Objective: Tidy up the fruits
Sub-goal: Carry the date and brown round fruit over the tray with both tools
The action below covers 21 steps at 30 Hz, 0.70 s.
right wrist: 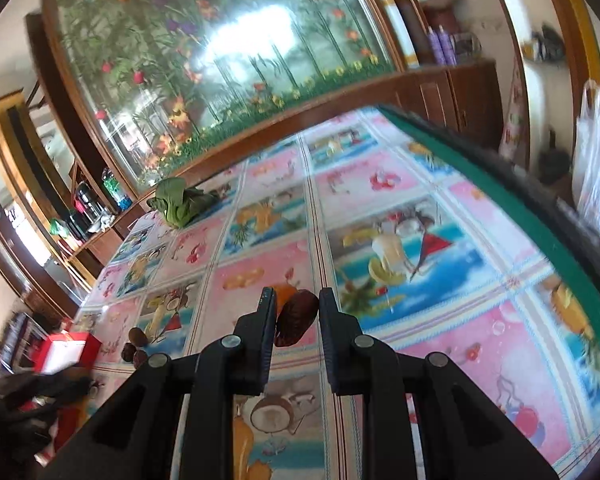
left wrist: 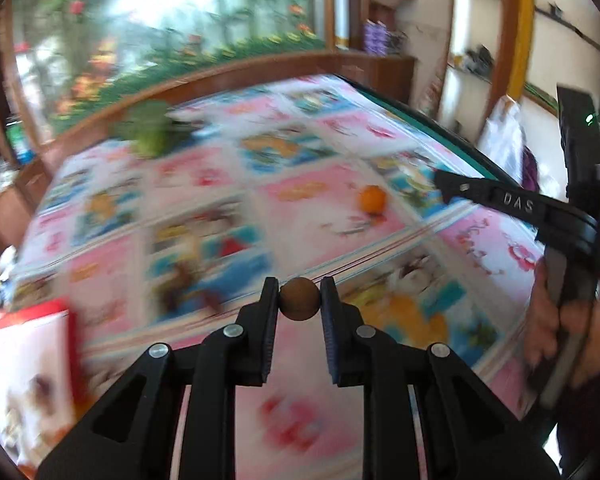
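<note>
Two small fruits are pinched: left gripper (left wrist: 299, 298) clamps a round brown fruit (left wrist: 299, 299), right gripper (right wrist: 297, 308) a dark date (right wrist: 296, 317); either could roll off the table's (right wrist: 480, 216) green-trimmed right edge.

Motion smears the tablecloth (left wrist: 308, 216) and the green vegetable (left wrist: 150, 130) in the left wrist view. The orange fruit (right wrist: 286, 293) sits mostly hidden behind the right gripper's (right wrist: 297, 300) fingers and date (right wrist: 296, 318).

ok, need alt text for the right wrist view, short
The right gripper pinches a dark red date above a colourful fruit-print tablecloth. An orange fruit peeks out behind it; leafy greens lie far left, more dates near left.
</note>
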Each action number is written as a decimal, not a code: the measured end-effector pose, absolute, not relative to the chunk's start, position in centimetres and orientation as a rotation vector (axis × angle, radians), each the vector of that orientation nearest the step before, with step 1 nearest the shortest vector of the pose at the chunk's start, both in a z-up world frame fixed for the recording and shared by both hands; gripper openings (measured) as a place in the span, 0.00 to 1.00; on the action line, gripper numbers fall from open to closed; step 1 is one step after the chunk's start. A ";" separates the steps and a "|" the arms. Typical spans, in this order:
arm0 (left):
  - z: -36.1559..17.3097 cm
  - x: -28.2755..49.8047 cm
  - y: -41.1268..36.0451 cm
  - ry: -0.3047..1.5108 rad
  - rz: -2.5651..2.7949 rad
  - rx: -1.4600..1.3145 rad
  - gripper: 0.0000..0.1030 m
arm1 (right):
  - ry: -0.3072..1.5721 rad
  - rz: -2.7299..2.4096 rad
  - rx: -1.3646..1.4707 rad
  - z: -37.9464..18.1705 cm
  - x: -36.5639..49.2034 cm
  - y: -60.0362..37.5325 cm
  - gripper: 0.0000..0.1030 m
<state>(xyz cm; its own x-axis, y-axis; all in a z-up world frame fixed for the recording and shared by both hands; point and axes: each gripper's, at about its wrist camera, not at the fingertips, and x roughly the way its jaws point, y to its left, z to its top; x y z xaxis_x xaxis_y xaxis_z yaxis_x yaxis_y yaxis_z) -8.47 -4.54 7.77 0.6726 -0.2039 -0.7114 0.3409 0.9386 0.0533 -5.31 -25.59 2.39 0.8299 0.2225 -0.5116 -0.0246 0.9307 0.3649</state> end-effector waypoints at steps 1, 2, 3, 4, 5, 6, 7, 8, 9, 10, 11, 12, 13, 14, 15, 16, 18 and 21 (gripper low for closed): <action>8.3 -9.5 -2.5 0.763 -0.268 0.173 0.22 | 0.557 0.134 0.322 2.7 -5.6 -25.0 0.20; 8.7 -10.3 -0.6 0.754 -0.230 0.156 0.22 | 0.538 0.139 0.294 2.9 -5.8 -24.4 0.20; 9.0 -11.1 1.2 0.748 -0.193 0.139 0.22 | 0.526 0.145 0.266 3.0 -5.9 -23.8 0.20; 9.3 -12.0 3.1 0.741 -0.146 0.119 0.22 | 0.523 0.149 0.251 3.1 -6.0 -23.4 0.20; 9.6 -12.7 4.8 0.734 -0.106 0.102 0.22 | 0.524 0.159 0.240 3.1 -6.0 -22.8 0.20; 9.8 -13.6 6.6 0.724 -0.064 0.083 0.22 | 0.531 0.172 0.245 3.1 -6.0 -22.3 0.20; 9.9 -14.4 8.2 0.715 -0.027 0.069 0.22 | 0.545 0.198 0.273 3.0 -5.9 -21.6 0.20; 10.0 -15.2 9.9 0.709 0.014 0.059 0.22 | 0.561 0.223 0.293 2.9 -5.9 -20.9 0.19; 10.1 -15.7 11.1 0.704 0.044 0.054 0.22 | 0.587 0.267 0.310 2.8 -5.7 -19.4 0.19; 10.1 -16.2 12.2 0.695 0.072 0.047 0.22 | 0.596 0.290 0.305 2.9 -5.7 -18.2 0.19; 10.3 -16.8 13.4 0.683 0.097 0.038 0.22 | 0.604 0.324 0.284 3.1 -5.7 -16.3 0.19; 10.4 -17.2 14.2 0.671 0.114 0.030 0.22 | 0.614 0.373 0.257 3.5 -5.7 -14.0 0.19; 10.5 -17.5 14.9 0.662 0.127 0.023 0.22 | 0.620 0.421 0.242 3.9 -5.9 -12.0 0.19; 10.6 -17.8 16.0 0.651 0.145 0.011 0.22 | 0.626 0.486 0.230 4.6 -6.0 -9.5 0.19; 10.7 -18.1 16.8 0.642 0.160 -0.003 0.22 | 0.629 0.531 0.219 5.1 -6.1 -7.8 0.19; 10.8 -18.4 17.8 0.630 0.176 -0.022 0.22 | 0.629 0.576 0.202 5.7 -6.3 -5.8 0.19; 11.1 -19.2 19.4 0.609 0.204 -0.050 0.22 | 0.620 0.670 0.167 6.9 -6.8 -1.7 0.19; 11.5 -20.0 21.8 0.580 0.249 -0.088 0.22 | 0.619 0.790 0.139 8.0 -7.5 3.5 0.19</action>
